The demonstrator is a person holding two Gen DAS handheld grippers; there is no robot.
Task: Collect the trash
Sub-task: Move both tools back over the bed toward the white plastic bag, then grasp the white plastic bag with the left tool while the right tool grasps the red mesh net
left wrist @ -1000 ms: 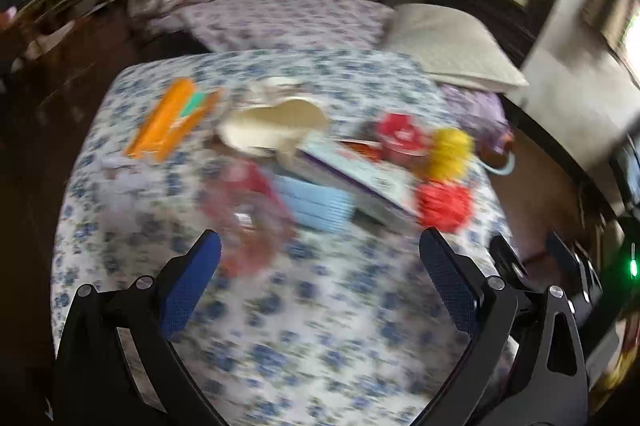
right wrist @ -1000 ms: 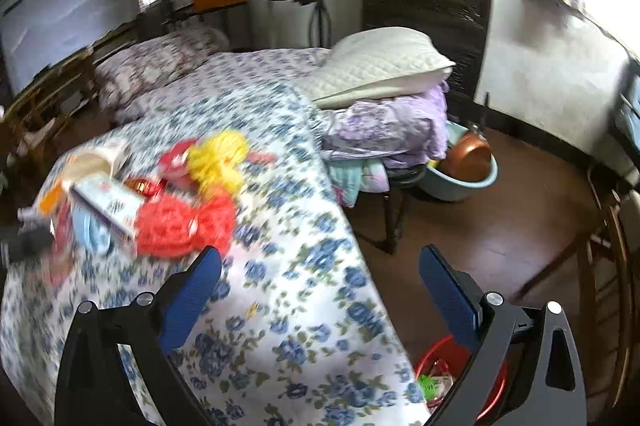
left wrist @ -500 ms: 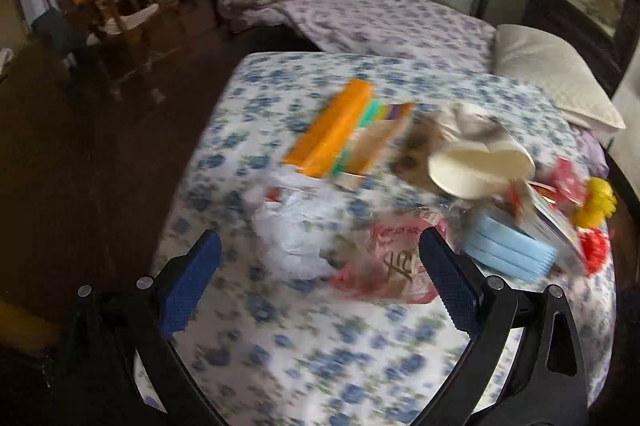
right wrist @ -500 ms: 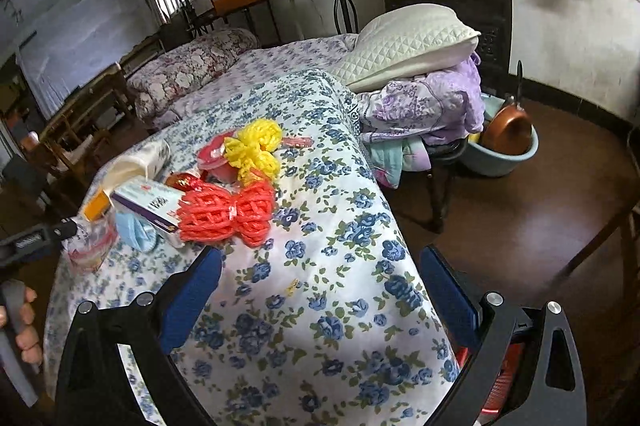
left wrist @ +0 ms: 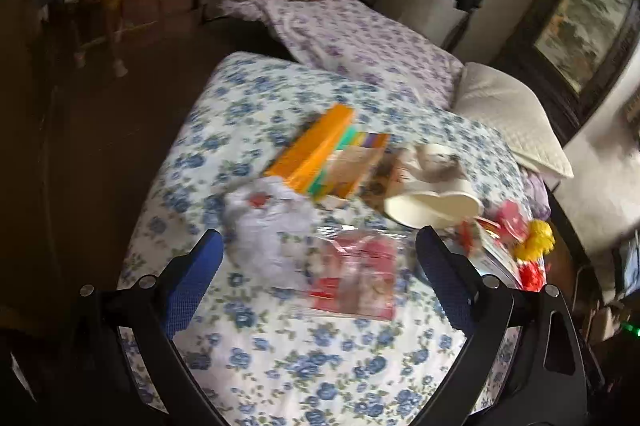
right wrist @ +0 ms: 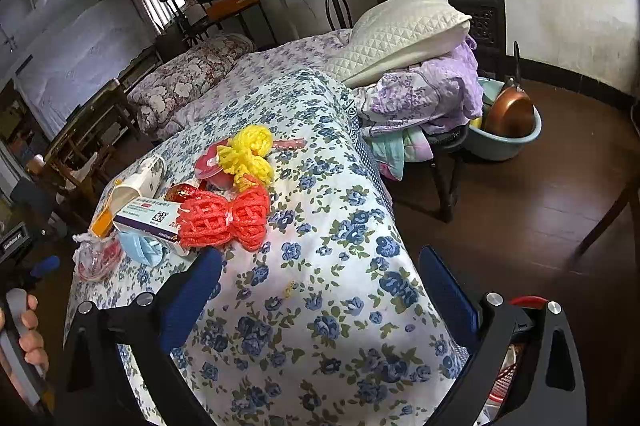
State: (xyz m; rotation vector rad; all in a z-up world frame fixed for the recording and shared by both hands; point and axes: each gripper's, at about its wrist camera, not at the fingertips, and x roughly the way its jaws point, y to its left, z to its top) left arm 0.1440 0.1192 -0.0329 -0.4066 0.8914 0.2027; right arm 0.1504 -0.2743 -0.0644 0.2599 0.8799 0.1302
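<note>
L gripper [left wrist: 318, 276] nearer; red wrapper [left wrist: 356, 276] btwn fingers.

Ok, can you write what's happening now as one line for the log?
left claw: open, over plastic bag | right claw: open, empty | trash: on table

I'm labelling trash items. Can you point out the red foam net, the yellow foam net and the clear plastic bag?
red foam net [right wrist: 224, 222]: right wrist view, middle of the mesh.
yellow foam net [right wrist: 250, 156]: right wrist view, centre of the bundle.
clear plastic bag [left wrist: 356, 272]: left wrist view, its red-printed middle.
</note>
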